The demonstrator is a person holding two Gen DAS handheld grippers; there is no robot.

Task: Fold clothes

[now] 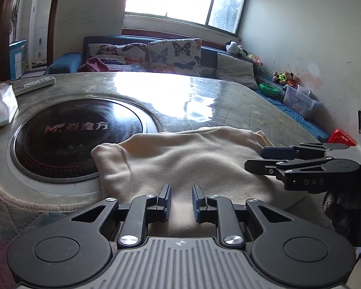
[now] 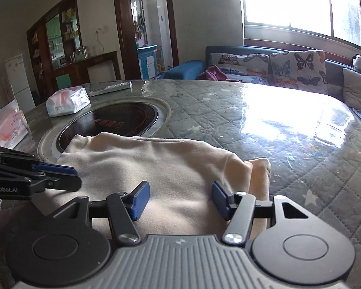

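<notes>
The cream garment [image 2: 156, 168] lies on the quilted round table [image 2: 300, 144], already doubled over into a broad bundle. Its long axis runs across both views, from the left end, which overlaps the rim of the dark round hotplate [image 1: 77, 134], to the right end, where a narrower flap [image 2: 260, 175] hangs out past the main body. The near edge of the cloth comes right up to both tools, so the garment lies directly ahead of each of them and a little below.

The right gripper [image 2: 178, 200] is the nearer one to that loose right flap. Its jaws stand about half open over the cloth, and nothing is pinched between the blue pads [image 2: 139, 200] (the fabric only passes underneath them). The left gripper [image 1: 181, 202] sits over the near left part of the garment, with its jaws narrow but with a clear gap. I see no fold of cloth caught in it, so it holds nothing.

In my judgement the next move depends on the right end, because the flap still sticks out there
</notes>
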